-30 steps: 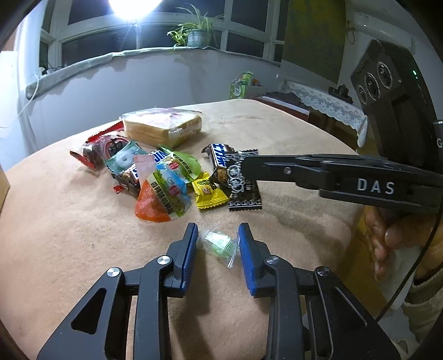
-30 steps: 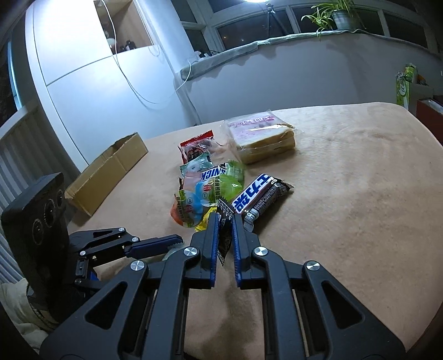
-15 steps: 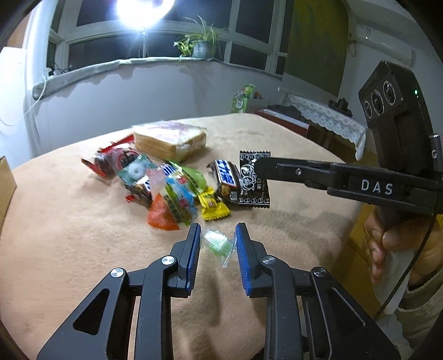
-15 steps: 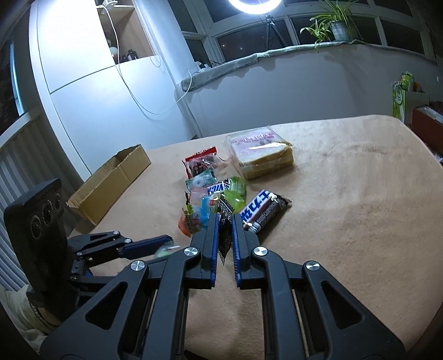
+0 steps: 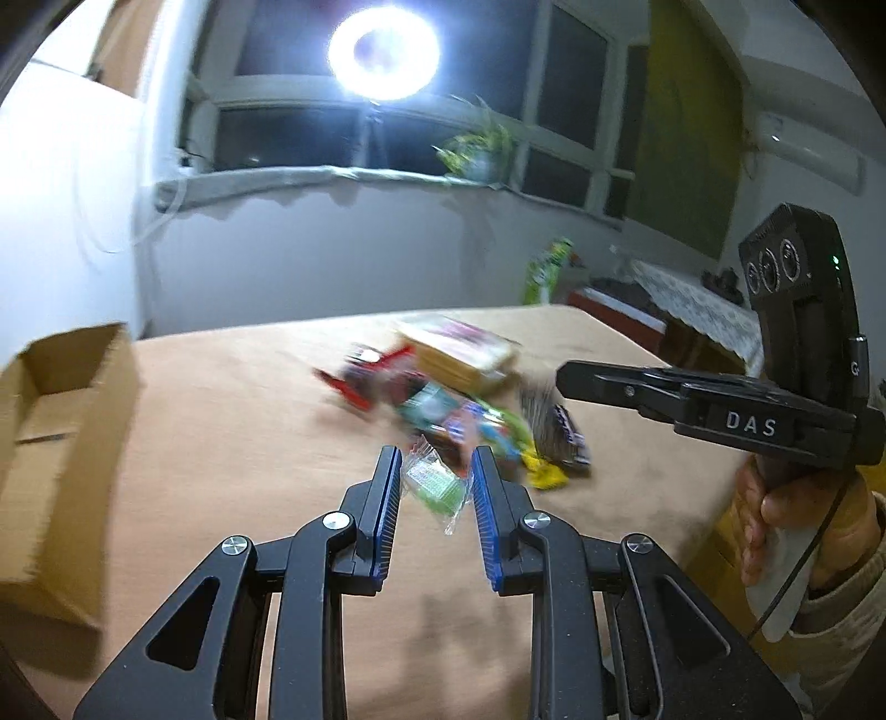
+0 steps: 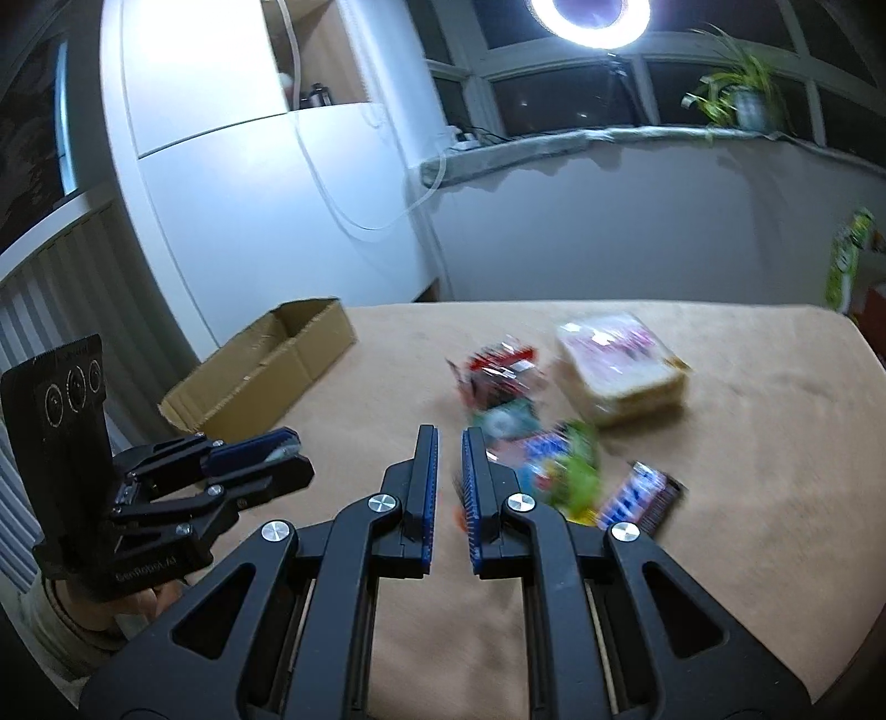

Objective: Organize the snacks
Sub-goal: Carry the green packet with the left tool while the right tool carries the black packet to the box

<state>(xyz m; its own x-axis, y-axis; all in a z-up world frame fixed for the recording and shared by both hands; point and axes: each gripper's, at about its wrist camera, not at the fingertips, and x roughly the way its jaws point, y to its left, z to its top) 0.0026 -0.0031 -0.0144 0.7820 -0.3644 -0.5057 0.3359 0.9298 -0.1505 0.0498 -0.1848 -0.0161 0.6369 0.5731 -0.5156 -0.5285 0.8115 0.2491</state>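
above the tan blanket-covered table [image 5: 232, 421], the left gripper [image 5: 434, 471] was lifted clear of the surface, its blue pads narrowed onto a small clear-wrapped green candy [image 5: 434, 484], which hung between them with its twisted wrapper end pointing down. the candy was off the table; its shadow lay on the blanket underneath.

right gripper [image 6: 448, 471]: blue pads drawn close together, only a thin gap between them. a black-and-white packet [image 5: 540, 407] showed at its tip in the left wrist view, badly blurred; in the right wrist view only a dark sliver sat at the pads. held edge-on, off the table, as far as could be told.

the snack pile [image 6: 531, 443] remained on the table beyond both grippers, blurred: a bagged sliced loaf [image 6: 620, 371] at the far side, a red packet [image 6: 493, 371] beside it, green and blue wrappers in the middle, a dark chocolate bar [image 6: 642, 498] at the near right edge of the pile, a yellow packet [image 5: 545, 473] nearest the left gripper.

an open cardboard box [image 6: 266, 371] stood at the table's left side, well apart from the pile, flaps up. nothing could be seen inside it.

a hand [image 5: 797, 515] with a pale knitted cuff gripped the right gripper's handle. a ring light [image 5: 382, 52] glared at the dark window.
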